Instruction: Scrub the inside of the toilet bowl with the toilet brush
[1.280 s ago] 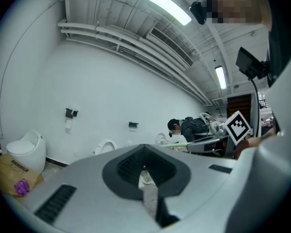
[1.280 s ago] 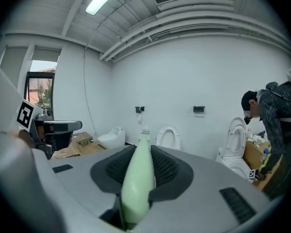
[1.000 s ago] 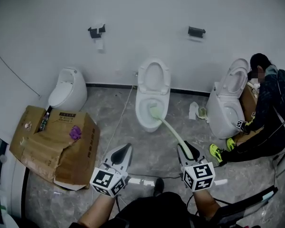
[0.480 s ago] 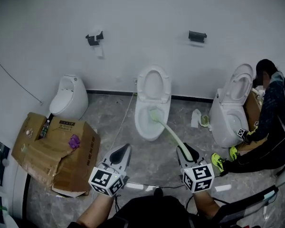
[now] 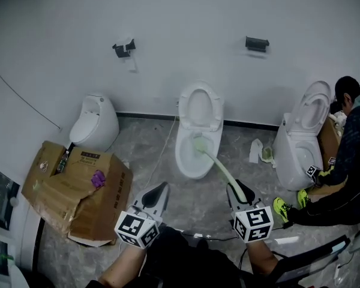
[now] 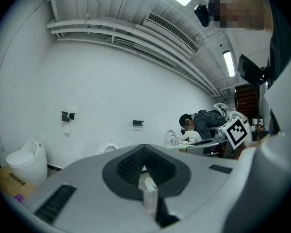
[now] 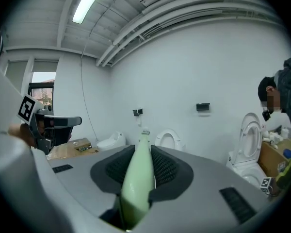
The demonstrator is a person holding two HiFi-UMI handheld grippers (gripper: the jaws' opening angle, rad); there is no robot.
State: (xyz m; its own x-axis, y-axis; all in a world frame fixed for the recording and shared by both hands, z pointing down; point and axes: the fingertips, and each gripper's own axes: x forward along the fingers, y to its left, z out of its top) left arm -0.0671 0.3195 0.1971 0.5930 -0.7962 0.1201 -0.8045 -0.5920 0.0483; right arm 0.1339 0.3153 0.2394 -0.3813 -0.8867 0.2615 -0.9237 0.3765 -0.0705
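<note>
A white toilet (image 5: 189, 161) stands against the back wall with its lid up. The light green toilet brush (image 5: 219, 165) slants from my right gripper (image 5: 236, 188) up into the bowl, and its head (image 5: 198, 141) lies inside the bowl near the back. My right gripper (image 7: 139, 164) is shut on the brush handle (image 7: 137, 178), which runs out between the jaws. My left gripper (image 5: 160, 189) hangs over the floor, left of the toilet and nearer to me. In the left gripper view, the left gripper (image 6: 144, 166) is shut with nothing in it.
A crushed cardboard box (image 5: 78, 191) lies on the floor at the left, with a small white toilet (image 5: 95, 123) behind it. At the right a person (image 5: 351, 161) crouches by another open toilet (image 5: 300, 143). Crumpled paper (image 5: 255, 150) lies between the toilets.
The head view has shifted, so the toilet now sits lower and further right in the frame. The brush head stays in the bowl and both grippers keep their hold and pose.
</note>
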